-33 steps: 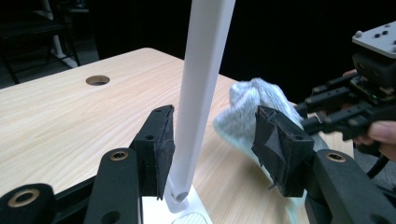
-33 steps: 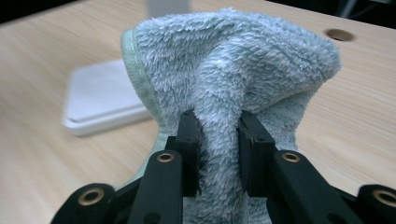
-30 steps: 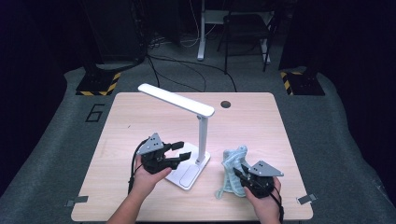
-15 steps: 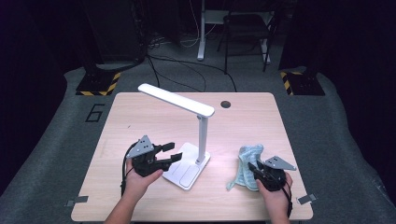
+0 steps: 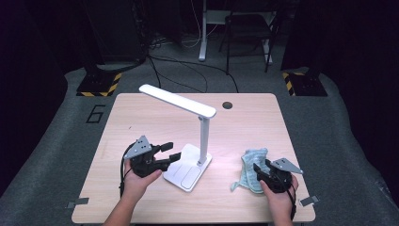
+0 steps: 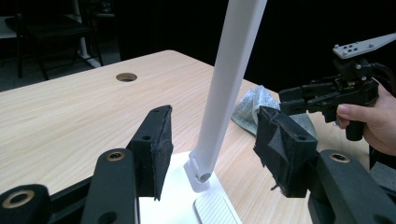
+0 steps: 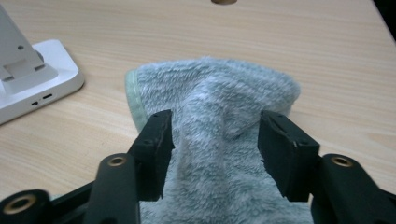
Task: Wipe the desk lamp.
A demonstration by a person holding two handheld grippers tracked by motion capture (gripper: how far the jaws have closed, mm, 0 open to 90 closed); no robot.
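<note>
**Cloth let go beside the lamp; left fingers wait at the stem**

Nearest the person, the right gripper (image 5: 261, 171) sat low over the crumpled pale-green cloth (image 5: 250, 168) at the near right of the surface (image 5: 263, 117). Its fingers (image 7: 156, 140) had just been opening and stood apart on either side of a raised fold, the pads clear of the pile; the cloth lay between them, resting on the wood, not gripped. Judged from this, the cloth was being set down or released after a wipe.

To the left, the left gripper (image 5: 170, 152) hovered level just beside the white lamp base (image 5: 188, 167). Its fingers (image 6: 154, 147) stood wide apart, and the gripper's own view put the upright lamp stem (image 6: 224, 88) between them, untouched.

Farther back, the lamp head (image 5: 178, 100) slanted out over the middle of the surface, and a round cable hole (image 5: 227, 105) sat near the far edge.

Next move, as a judgement: either the right hand lifts clear of the cloth, or the left fingers come together on the stem to steady the lamp. The stem is slim and smooth, so the grip would want to be square and low.
</note>
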